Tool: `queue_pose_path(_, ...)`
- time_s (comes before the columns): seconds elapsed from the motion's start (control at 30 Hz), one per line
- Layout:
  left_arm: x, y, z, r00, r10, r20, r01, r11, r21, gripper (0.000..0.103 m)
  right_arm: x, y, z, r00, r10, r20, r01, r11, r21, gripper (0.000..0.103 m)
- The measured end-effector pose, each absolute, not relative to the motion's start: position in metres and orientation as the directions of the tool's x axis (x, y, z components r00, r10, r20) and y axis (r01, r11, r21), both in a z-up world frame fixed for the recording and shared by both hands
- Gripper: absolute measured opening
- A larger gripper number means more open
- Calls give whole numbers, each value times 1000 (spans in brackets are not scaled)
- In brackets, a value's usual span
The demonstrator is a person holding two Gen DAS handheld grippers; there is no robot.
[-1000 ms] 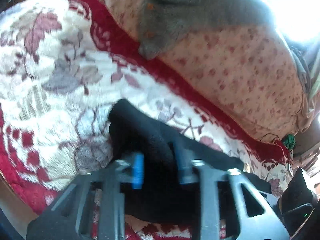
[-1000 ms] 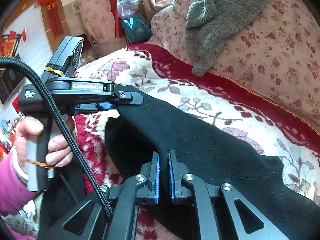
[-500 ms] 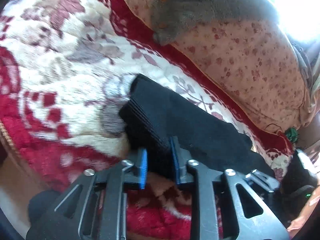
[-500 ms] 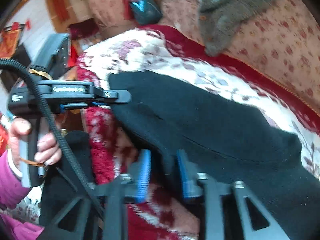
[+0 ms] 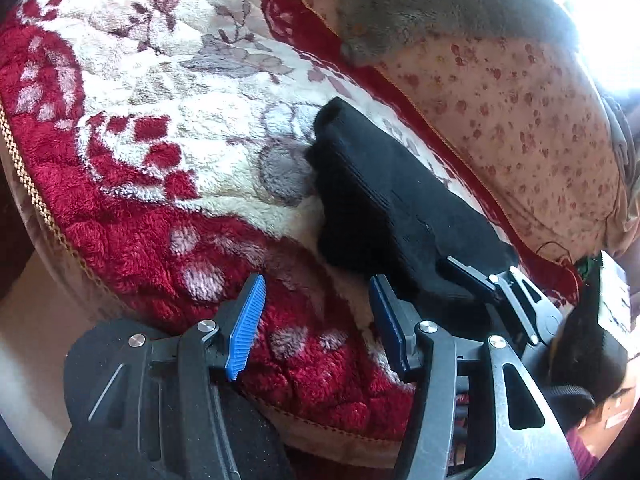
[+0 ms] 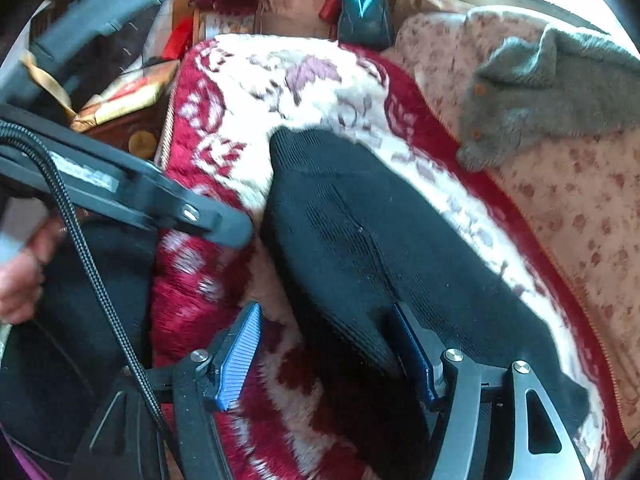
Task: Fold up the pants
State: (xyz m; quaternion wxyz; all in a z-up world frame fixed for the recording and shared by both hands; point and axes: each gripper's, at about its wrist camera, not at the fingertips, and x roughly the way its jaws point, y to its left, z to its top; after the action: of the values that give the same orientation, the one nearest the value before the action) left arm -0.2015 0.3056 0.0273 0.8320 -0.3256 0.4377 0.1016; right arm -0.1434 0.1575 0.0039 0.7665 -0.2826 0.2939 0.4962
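- No real containers up close, only a dark bag (image 6: 362, 16) with a teal mark standing past the far end of the seat, plus some boxes (image 6: 120, 100) off the left side. Can't tell what's inside any of them.
- The black pants (image 6: 360, 240) are lying folded on the red and cream floral blanket (image 5: 168, 120), running diagonally across the seat, narrow end pointing toward the far corner.
- Left gripper (image 5: 312, 320): jaws are opening, blue pads wide apart, nothing between them except blanket. The near edge of the pants sits just beside its right pad.
- Right gripper (image 6: 332, 356): let go, pads spread. The pants edge lies right up against the right-hand pad but nothing's pinched.
- In the right wrist view the left gripper's finger juts in from the left, just short of the pants' edge, with a braided cable (image 6: 80, 248) crossing in front.
- A grey knit sweater (image 6: 552, 92) with orange buttons is draped over the flowery backrest cushion (image 5: 520, 120), well clear of the pants.
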Motion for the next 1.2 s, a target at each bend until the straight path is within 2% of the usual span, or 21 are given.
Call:
queue_pose_path(0.07, -201, 310, 26, 597, -118, -794, -460, 760, -459, 53, -132, 158, 3, 338, 603, -723, -918, 381, -111, 37)
queue_pose_path(0.1, -201, 311, 26, 597, -119, -793, -460, 760, -460, 53, -120, 155, 7, 304, 622, -722, -914, 404, -37, 30)
queue_pose_path(0.17, -201, 312, 25, 595, -120, -795, -455, 765, -456, 53, -100, 149, 10, 256, 651, -714, -892, 444, 85, 20)
queue_pose_path(0.2, -200, 311, 25, 593, -122, -796, -452, 768, -454, 53, -86, 143, 13, 224, 678, -700, -868, 465, 173, 18)
queue_pose_path(0.3, -193, 305, 26, 582, -118, -805, -442, 785, -435, 53, -63, 131, 17, 143, 737, -661, -809, 472, 351, 18)
queue_pose_path(0.53, -169, 284, 31, 579, -171, -797, -381, 808, -450, 53, -59, 130, 29, 121, 757, -642, -798, 459, 391, 18)
queue_pose_path(0.63, -157, 284, 34, 584, -83, -807, -407, 831, -380, 53, -54, 122, 32, 110, 776, -621, -780, 455, 430, 18)
queue_pose_path(0.8, -140, 315, 35, 619, -108, -778, -442, 771, -459, 53, -58, 123, 35, 105, 774, -624, -791, 446, 419, 18)
queue_pose_path(1.03, -170, 334, 33, 594, -86, -800, -487, 753, -442, 53, -81, 136, 19, 99, 733, -674, -837, 427, 342, 18)
queue_pose_path(1.13, -188, 338, 28, 571, -55, -819, -524, 744, -415, 53, -92, 145, 7, 87, 693, -716, -866, 408, 290, 25)
queue_pose_path(1.17, -195, 342, 30, 575, -38, -817, -536, 737, -411, 53, -95, 146, 6, 98, 688, -719, -876, 403, 266, 30)
queue_pose_path(1.2, -198, 344, 34, 580, -25, -814, -542, 734, -409, 53, -100, 146, 9, 103, 691, -715, -889, 386, 245, 41)
